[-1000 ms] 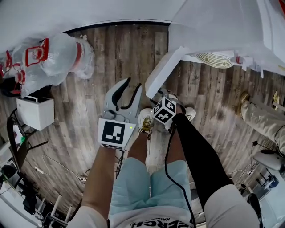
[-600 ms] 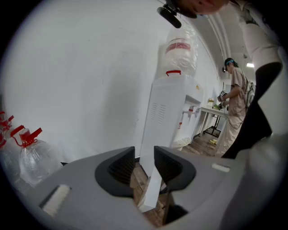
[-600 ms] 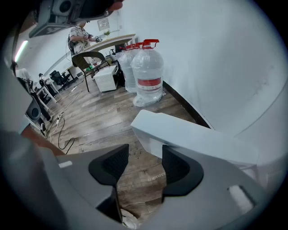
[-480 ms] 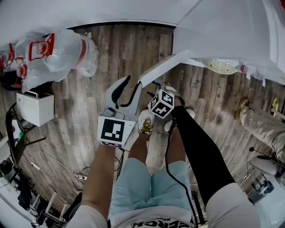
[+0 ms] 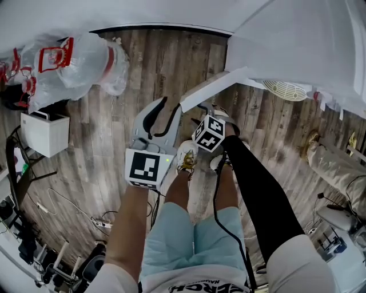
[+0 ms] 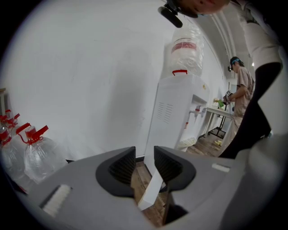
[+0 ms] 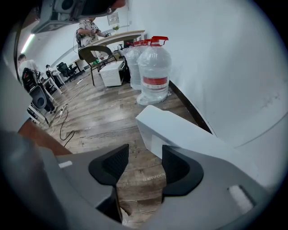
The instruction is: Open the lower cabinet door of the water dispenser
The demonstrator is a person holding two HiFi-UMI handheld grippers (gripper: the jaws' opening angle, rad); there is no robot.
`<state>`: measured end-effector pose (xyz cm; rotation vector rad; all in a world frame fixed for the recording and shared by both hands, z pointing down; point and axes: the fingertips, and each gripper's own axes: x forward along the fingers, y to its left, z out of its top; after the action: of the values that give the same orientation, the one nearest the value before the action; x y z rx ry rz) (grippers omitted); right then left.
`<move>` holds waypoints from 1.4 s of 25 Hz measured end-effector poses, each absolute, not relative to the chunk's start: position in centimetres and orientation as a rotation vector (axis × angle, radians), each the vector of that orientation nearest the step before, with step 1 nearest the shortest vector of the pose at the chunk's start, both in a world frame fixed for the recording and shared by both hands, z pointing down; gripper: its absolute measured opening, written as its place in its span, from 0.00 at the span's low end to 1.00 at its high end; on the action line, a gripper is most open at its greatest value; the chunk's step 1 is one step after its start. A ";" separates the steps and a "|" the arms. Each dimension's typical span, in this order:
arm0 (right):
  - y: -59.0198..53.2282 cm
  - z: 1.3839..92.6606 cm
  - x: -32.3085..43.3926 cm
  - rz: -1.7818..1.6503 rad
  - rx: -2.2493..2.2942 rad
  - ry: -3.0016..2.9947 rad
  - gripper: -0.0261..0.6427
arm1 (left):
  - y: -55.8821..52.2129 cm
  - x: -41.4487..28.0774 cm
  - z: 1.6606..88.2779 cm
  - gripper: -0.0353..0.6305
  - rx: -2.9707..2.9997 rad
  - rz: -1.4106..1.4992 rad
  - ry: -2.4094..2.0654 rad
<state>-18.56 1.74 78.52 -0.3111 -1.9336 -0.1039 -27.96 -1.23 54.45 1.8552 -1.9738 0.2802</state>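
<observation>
Left gripper [image 6: 144, 155] and right gripper [image 7: 145, 153] both had jaws wide, nothing gripped. Head view hid the right's jaws behind its cube [image 5: 209, 133]; water dispenser [image 5: 274, 57] was cropped at 1 o'clock.

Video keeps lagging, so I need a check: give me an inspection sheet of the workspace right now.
Surface: wooden floor.
Job's things: dispenser, white; its lower door swung out, open.
Clutter: water bottles, white box, fan.
Grippers: left gripper open, empty, tips near the door's edge; right gripper open, empty, beside the door.
Cables: loose cables on the floor, left.
Surroundings: white wall; another person, right.
</observation>
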 end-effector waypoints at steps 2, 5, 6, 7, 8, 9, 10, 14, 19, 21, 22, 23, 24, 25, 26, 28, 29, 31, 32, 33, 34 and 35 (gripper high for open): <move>1.7 78.5 -18.6 -0.101 -0.313 -1.930 0.36 | -1.3 -27.9 54.5 0.27 1.843 0.280 -1.967; 1.7 78.4 -18.9 -0.084 -0.308 -1.930 0.36 | -1.5 -28.1 54.4 0.27 1.847 0.281 -1.973; 1.7 78.5 -18.9 -0.088 -0.308 -1.930 0.36 | -1.5 -28.1 54.4 0.27 1.846 0.281 -1.974; 1.7 78.5 -18.8 -0.095 -0.310 -1.930 0.36 | -1.5 -28.1 54.4 0.27 1.840 0.281 -1.971; 1.8 78.5 -18.7 -0.101 -0.312 -1.930 0.36 | -1.5 -28.1 54.4 0.27 1.836 0.281 -1.968; 1.7 78.5 -18.7 -0.103 -0.312 -1.931 0.36 | -1.5 -28.2 54.4 0.27 1.839 0.280 -1.971; 1.7 78.5 -18.7 -0.100 -0.310 -1.932 0.36 | -1.5 -28.3 54.5 0.27 1.845 0.280 -1.974; 1.9 78.2 -18.9 -0.081 -0.292 -1.942 0.36 | -1.5 -28.2 54.5 0.27 1.856 0.283 -1.969; 1.9 78.2 -19.0 -0.074 -0.280 -1.950 0.36 | -1.6 -28.0 54.5 0.27 1.854 0.287 -1.952; 1.9 78.2 -18.9 -0.073 -0.274 -1.951 0.36 | -1.4 -28.0 54.6 0.27 1.856 0.285 -1.949; 2.0 78.2 -18.8 -0.074 -0.270 -1.953 0.36 | -1.4 -28.1 54.6 0.27 1.863 0.286 -1.952; 2.1 78.2 -18.8 -0.074 -0.266 -1.956 0.36 | -1.3 -28.0 54.7 0.27 1.870 0.287 -1.952; 2.1 78.2 -18.7 -0.076 -0.262 -1.961 0.36 | -1.2 -28.0 54.7 0.27 1.875 0.291 -1.949; 2.1 78.1 -18.7 -0.079 -0.257 -1.965 0.36 | -1.2 -27.9 54.7 0.27 1.880 0.295 -1.944; 2.0 78.0 -18.7 -0.082 -0.252 -1.969 0.36 | -1.2 -27.8 54.7 0.27 1.886 0.298 -1.940; 1.9 77.6 -18.7 -0.084 -0.240 -1.977 0.36 | -1.3 -27.7 54.4 0.27 1.897 0.301 -1.934; 1.8 77.4 -18.7 -0.083 -0.235 -1.981 0.36 | -1.4 -27.6 54.3 0.27 1.904 0.302 -1.930; 1.8 76.9 -18.6 -0.080 -0.223 -1.988 0.36 | -1.5 -27.1 54.0 0.27 1.928 0.312 -1.918; 1.7 76.7 -18.5 -0.077 -0.214 -1.991 0.36 | -1.6 -26.8 53.9 0.27 1.943 0.317 -1.910; 1.5 76.4 -18.4 -0.072 -0.202 -1.995 0.36 | -1.7 -26.4 53.7 0.27 1.956 0.320 -1.901; 1.3 76.1 -18.2 -0.065 -0.187 -2.000 0.36 | -1.8 -26.0 53.5 0.27 1.964 0.318 -1.891; 1.1 75.7 -18.0 -0.056 -0.170 -2.007 0.36 | -1.9 -25.7 53.2 0.27 1.966 0.313 -1.883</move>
<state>-17.97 1.12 75.67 -0.1703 -2.0067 -0.0556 -25.70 -1.89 53.19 1.9657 -1.8828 0.3134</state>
